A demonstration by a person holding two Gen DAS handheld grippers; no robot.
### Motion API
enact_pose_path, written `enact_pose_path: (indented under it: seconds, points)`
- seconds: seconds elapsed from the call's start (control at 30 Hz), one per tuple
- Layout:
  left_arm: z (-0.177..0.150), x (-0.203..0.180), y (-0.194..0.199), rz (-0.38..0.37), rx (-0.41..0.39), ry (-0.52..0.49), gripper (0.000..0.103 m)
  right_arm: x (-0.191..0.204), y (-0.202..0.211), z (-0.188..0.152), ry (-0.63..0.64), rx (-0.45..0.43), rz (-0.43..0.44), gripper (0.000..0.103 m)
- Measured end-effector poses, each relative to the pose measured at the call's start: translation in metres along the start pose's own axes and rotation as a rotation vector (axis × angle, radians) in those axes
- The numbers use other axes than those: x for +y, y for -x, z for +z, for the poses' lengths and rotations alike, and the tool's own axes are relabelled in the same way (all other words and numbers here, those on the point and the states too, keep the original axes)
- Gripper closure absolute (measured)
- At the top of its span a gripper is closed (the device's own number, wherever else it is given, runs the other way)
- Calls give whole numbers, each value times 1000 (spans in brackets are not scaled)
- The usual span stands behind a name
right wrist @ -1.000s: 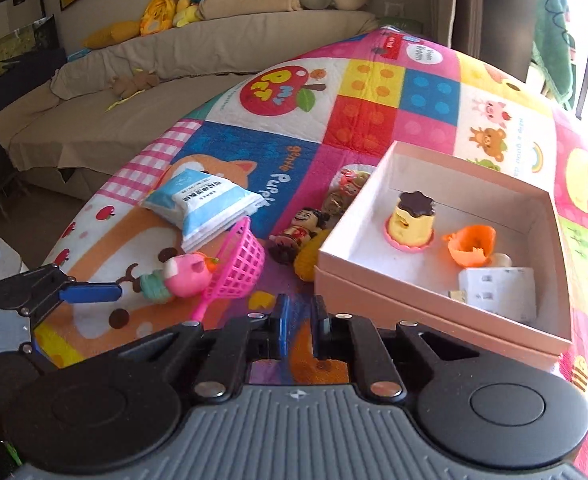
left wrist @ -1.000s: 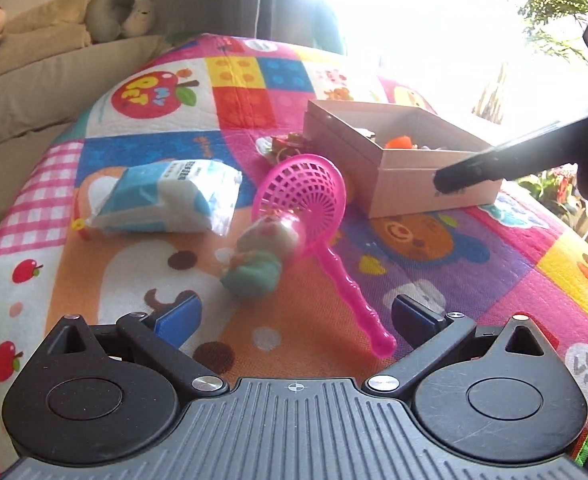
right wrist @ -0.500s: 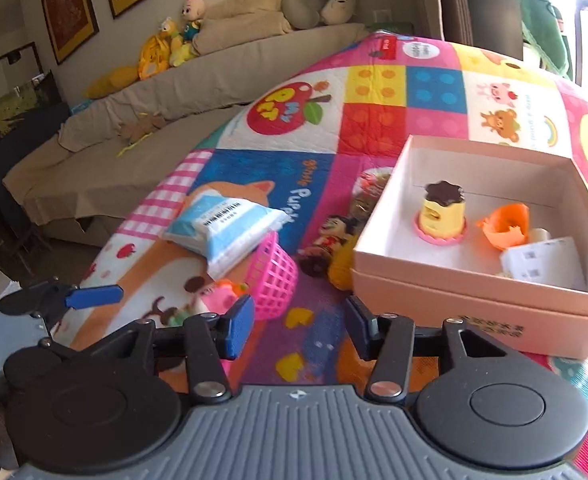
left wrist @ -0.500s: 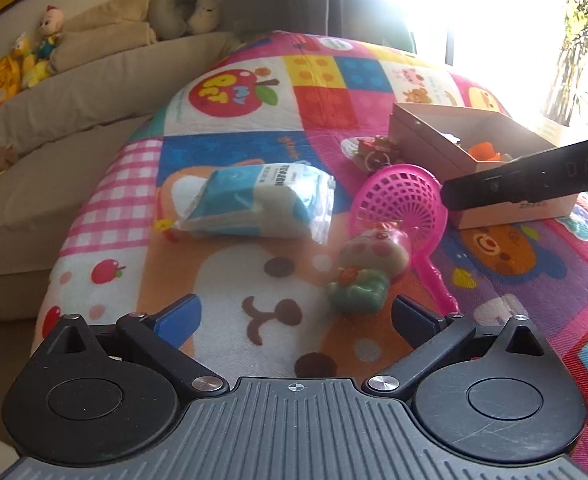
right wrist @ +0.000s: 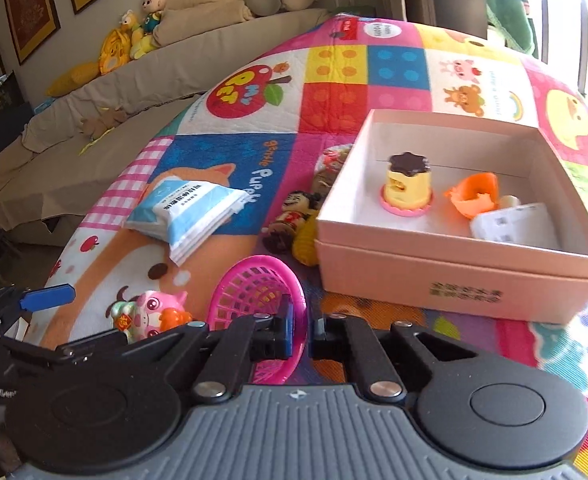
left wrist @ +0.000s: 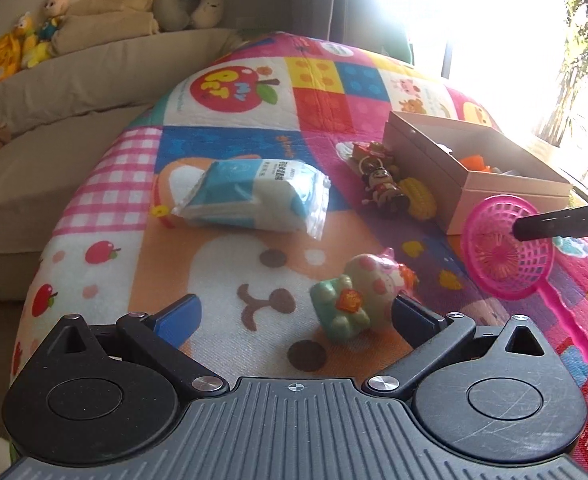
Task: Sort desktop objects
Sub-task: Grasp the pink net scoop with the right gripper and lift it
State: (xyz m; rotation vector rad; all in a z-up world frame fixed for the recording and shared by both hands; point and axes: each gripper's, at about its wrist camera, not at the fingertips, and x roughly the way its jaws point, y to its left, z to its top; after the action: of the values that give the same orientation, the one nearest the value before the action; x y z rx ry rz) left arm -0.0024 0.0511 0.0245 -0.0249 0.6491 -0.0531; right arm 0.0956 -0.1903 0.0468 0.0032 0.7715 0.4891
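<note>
My right gripper [right wrist: 301,330] is shut on the rim of the pink toy strainer [right wrist: 254,300], which shows lifted and tilted in the left wrist view [left wrist: 506,248]. My left gripper [left wrist: 294,312] is open, its fingers either side of a pink-and-green pig figurine [left wrist: 362,288] lying on the mat; the figurine also shows in the right wrist view [right wrist: 150,314]. The pink open box [right wrist: 454,276] holds a pudding toy [right wrist: 406,184], an orange piece [right wrist: 474,196] and a white card [right wrist: 510,226].
A blue-and-white tissue pack [left wrist: 254,196] lies on the colourful mat. A doll figurine [right wrist: 292,216], a yellow corn toy [left wrist: 418,200] and a keychain pile [left wrist: 370,156] sit by the box's left side. A beige sofa [right wrist: 134,92] with plush toys runs behind.
My right gripper opened, then closed on the strainer's rim and drew it off the pig figurine toward the right. My left gripper moved in around the figurine.
</note>
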Motion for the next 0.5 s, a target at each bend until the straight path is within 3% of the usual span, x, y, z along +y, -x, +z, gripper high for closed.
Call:
enact_pose_path:
  seconds: [0.07,0.2,0.3,0.33,0.43,0.5]
  points:
    - [0,-7,0,-23,-2,-10,0,-16,24,-7,-2,-16,-68,97]
    - [0,-17,3,-47,-11,-31,0,-42,56,-17,44,-72,-313,97]
    - [0,-21,6,-41,-14,-41,0,-40,55,-26,206,-153,-571,97]
    - [0,-21,6,-37,-14,-42,0,-36,50,-30,260,-165,-621,97]
    - [1,-20,7,-21,-7,-44,0,-26,35,-37,317,-129,-597,96]
    - [0,-18,8,-13,0,-43,0,-13,32,-42,333,-146,-554,74]
